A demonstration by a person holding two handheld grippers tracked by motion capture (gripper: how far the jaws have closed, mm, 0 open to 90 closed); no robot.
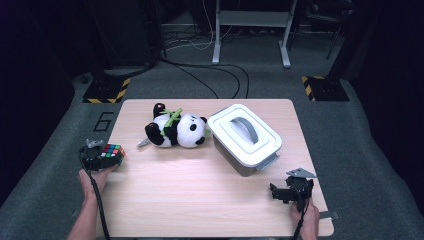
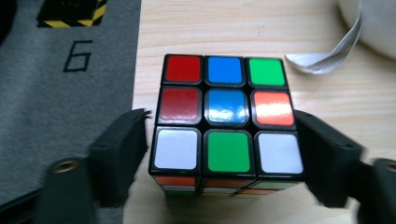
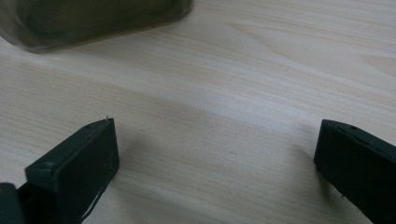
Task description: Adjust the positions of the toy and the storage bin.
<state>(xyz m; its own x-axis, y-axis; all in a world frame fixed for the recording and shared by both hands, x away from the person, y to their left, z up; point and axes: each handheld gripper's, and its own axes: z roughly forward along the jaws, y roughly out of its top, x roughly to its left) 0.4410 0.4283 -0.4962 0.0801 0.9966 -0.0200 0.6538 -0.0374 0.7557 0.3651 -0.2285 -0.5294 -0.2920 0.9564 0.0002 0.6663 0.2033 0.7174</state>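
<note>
Left gripper [image 2: 224, 154] straddles a Rubik's cube [image 2: 225, 119] at the table's nine o'clock edge.
Jaws stand spread just off its rigid, slick side faces; right gripper [image 3: 215, 154] gapes empty.

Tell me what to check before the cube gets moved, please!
1. Puzzle cube sits between the left tool sides: ok.
2. Pads pressing on the cube: not ok, a small gap shows on each side.
3. Cube flat on the table, near its left edge: ok.
4. Right tool open with nothing in it: ok.
5. White box lid closed: ok if it should stay shut.
6. Panda toy lying apart from the cube: ok.
</note>
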